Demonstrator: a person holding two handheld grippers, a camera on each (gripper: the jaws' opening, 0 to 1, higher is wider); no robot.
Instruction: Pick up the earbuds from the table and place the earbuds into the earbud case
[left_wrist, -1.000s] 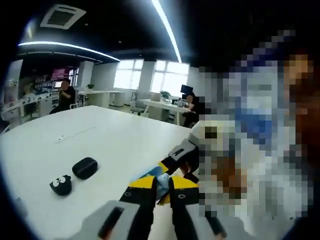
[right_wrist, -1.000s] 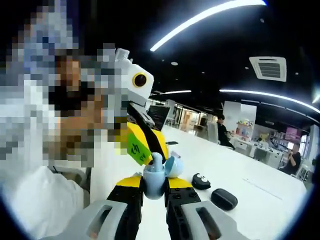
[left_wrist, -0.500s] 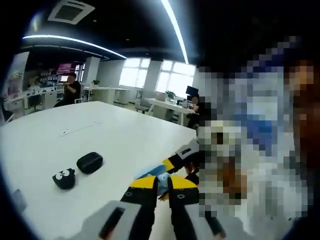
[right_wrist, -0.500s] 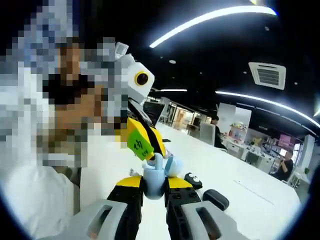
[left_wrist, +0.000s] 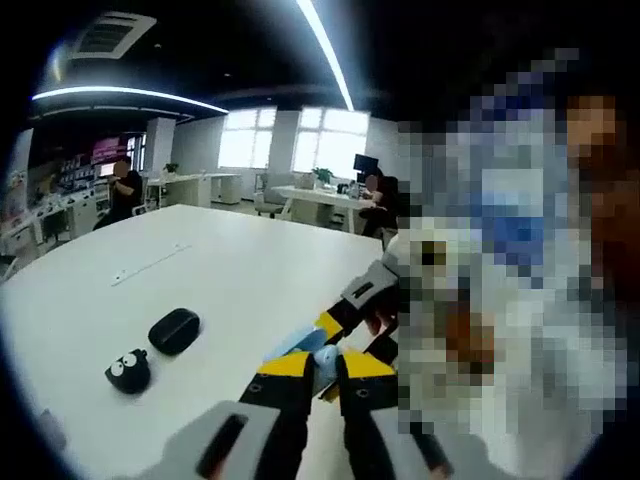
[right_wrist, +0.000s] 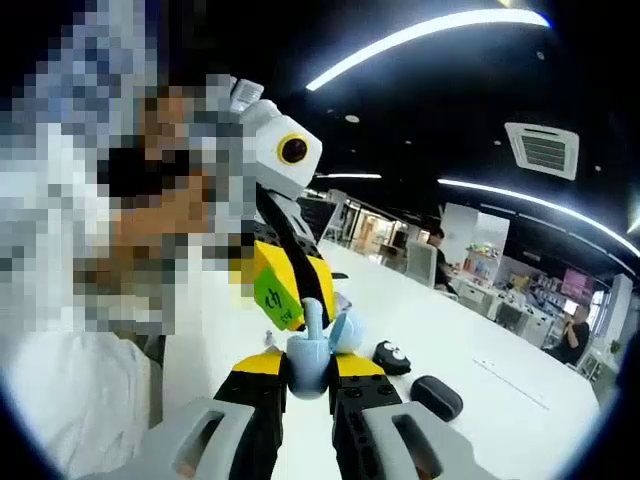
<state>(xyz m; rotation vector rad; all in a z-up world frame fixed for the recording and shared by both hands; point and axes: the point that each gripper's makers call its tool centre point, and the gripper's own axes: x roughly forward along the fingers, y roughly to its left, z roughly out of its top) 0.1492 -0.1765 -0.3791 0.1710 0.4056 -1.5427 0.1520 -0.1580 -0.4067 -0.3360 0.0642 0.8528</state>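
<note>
White bench (left_wrist: 220, 270) below, black earbud case (left_wrist: 173, 331) and googly-eyed case (left_wrist: 128, 371) resting there. Both claws, right (right_wrist: 307, 372) and left (left_wrist: 318, 368), pinch pale blue earbud pieces (right_wrist: 308, 355) aloft. Loosen mid-air, and one probably drops.

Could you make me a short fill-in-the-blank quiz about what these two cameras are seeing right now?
1. The right gripper holds a light ____ earbud.
2. The table top is ____ in colour.
3. On the table a plain black case lies next to a black case with cartoon ____.

Missing words: blue; white; eyes
</note>
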